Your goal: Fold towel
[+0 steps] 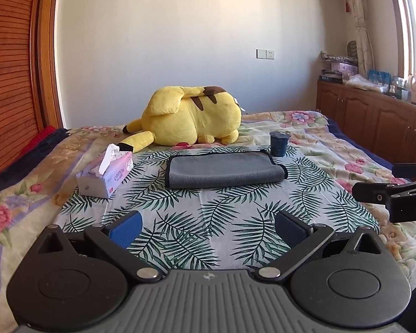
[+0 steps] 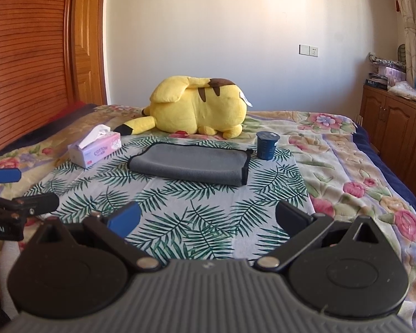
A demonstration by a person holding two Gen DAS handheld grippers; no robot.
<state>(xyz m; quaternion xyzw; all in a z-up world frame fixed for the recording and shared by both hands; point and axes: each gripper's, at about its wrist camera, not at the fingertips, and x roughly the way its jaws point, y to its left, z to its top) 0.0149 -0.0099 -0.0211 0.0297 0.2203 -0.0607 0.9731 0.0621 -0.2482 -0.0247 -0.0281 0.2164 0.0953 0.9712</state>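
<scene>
A grey towel (image 1: 224, 169) with dark trim lies folded over on the leaf-print cloth (image 1: 208, 211) on the bed; it also shows in the right wrist view (image 2: 191, 163). My left gripper (image 1: 208, 226) is open and empty, held above the cloth well short of the towel. My right gripper (image 2: 208, 219) is open and empty too, also short of the towel. The right gripper shows at the right edge of the left wrist view (image 1: 374, 186). The left gripper shows at the left edge of the right wrist view (image 2: 25, 191).
A pink tissue box (image 1: 106, 173) stands left of the towel. A dark cup (image 1: 278, 143) stands at its far right corner. A yellow plush toy (image 1: 191, 116) lies behind. A wooden headboard (image 1: 8, 83) is on the left, wooden cabinets (image 1: 374, 119) on the right.
</scene>
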